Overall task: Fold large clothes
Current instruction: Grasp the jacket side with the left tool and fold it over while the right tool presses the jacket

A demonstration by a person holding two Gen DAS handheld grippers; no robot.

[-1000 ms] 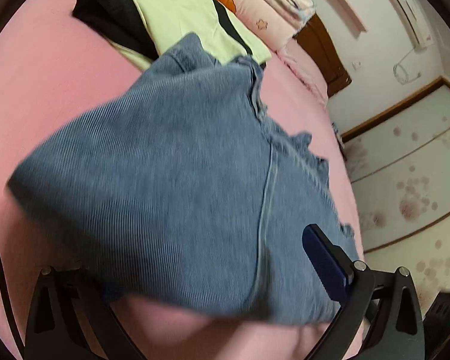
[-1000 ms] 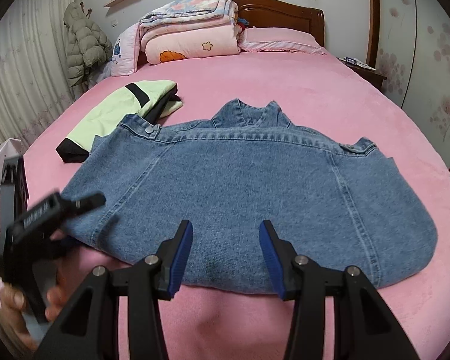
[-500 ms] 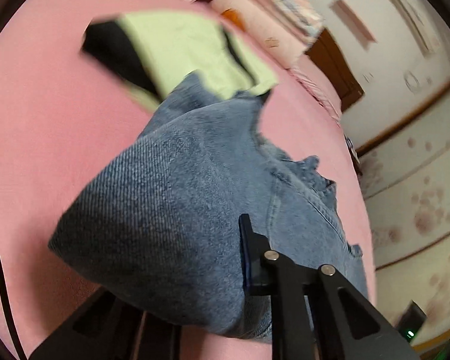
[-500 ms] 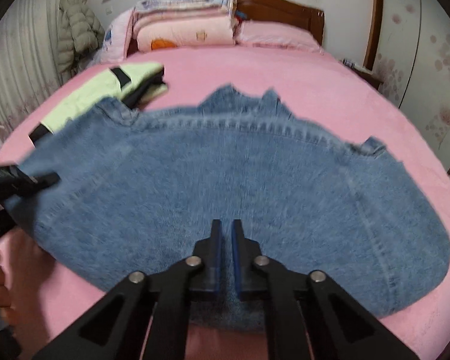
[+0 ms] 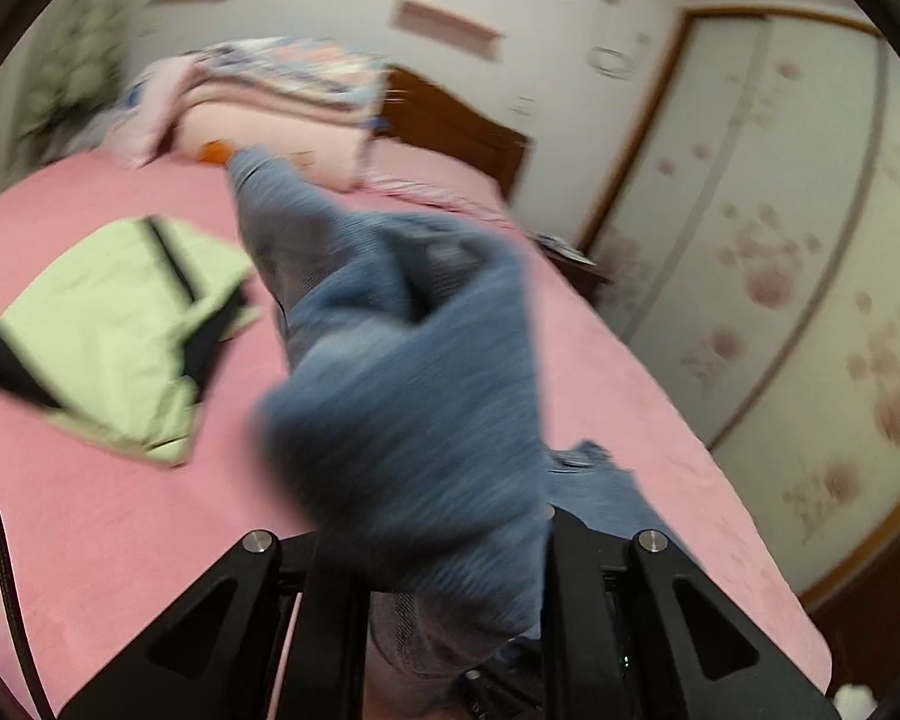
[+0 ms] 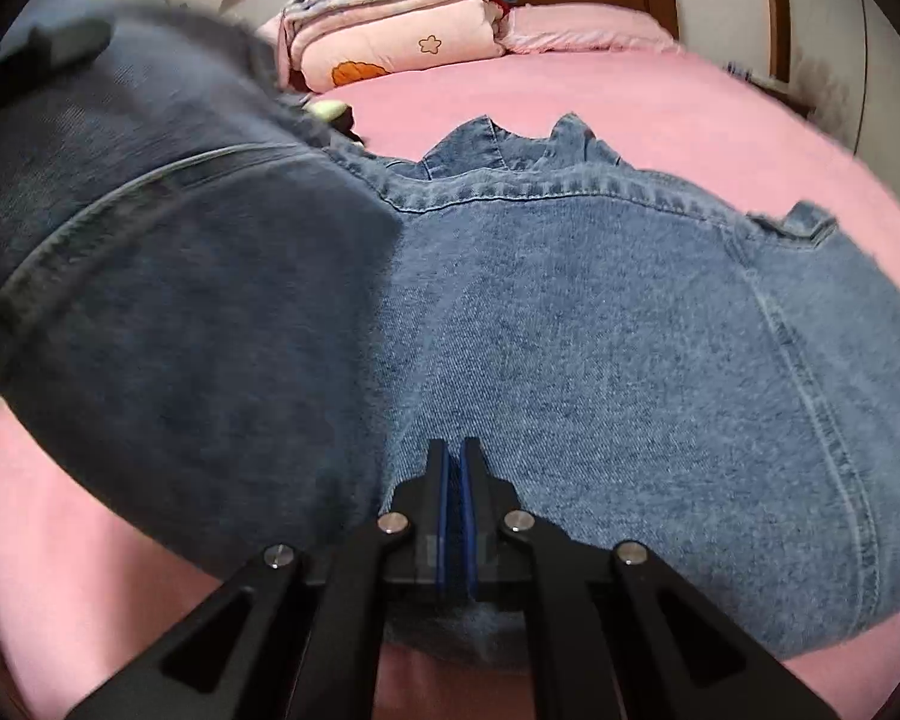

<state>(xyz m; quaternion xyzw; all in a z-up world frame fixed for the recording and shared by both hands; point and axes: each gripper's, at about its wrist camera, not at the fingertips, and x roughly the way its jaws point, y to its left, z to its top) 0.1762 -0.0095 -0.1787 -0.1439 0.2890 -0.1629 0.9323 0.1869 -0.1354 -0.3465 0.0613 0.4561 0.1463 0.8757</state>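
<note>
Left wrist: left gripper [image 5: 444, 546] clamping bunched jacket [image 5: 414, 384], lifting its side off pink bed [image 5: 90, 516]; green garment [image 5: 108, 336] lying beyond, left.
Right wrist: right gripper [image 6: 453, 468] closed, pinching hem of jacket [image 6: 600, 348] mid-edge; left part of denim hanging raised, remainder lying flat on bed [image 6: 630, 102].

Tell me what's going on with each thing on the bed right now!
Denim jacket: back up, one side lifted off the bed.
Left hand-held gripper: shut on the lifted denim.
Right hand-held gripper: shut, tips down on the jacket's near hem.
Green garment: folded, lying flat.
Quilts: folded, stacked by the headboard.
</note>
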